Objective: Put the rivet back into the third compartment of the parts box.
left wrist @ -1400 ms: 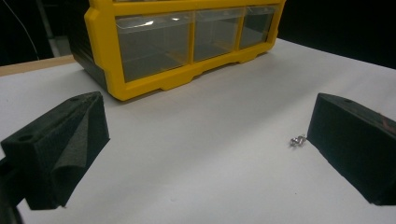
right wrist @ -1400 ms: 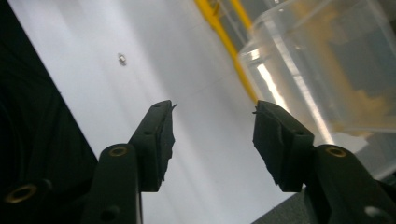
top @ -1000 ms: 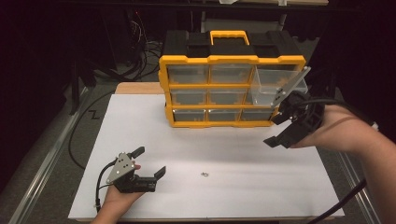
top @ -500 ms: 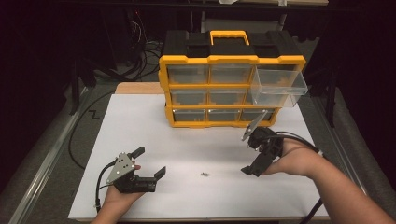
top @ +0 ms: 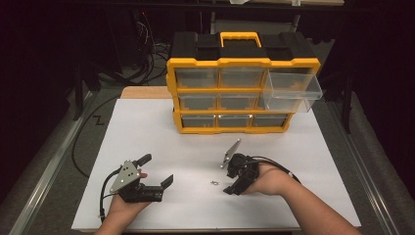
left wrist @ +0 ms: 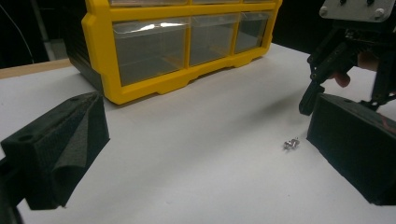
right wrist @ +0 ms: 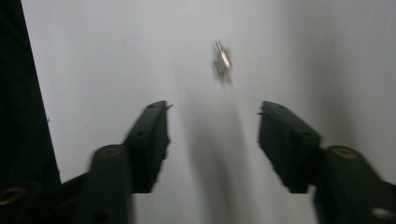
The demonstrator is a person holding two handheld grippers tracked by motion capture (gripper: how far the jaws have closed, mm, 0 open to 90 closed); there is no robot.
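I have brought the right gripper (top: 229, 180) down from the organizer's open drawer (top: 292, 90) to just beside the small metal screw (top: 214, 183) on the white counter (top: 147, 127), jaws just narrowed to half-open and empty, so a pickup looks next.

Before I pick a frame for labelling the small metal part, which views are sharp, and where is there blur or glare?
High view: sharp and evenly lit over the white sheet, dark around it; the small metal part is tiny. Left gripper view: part in focus, glare on the yellow organizer's drawer fronts. Right gripper view: motion-blurred, part smeared, shadow streak between the open jaws.
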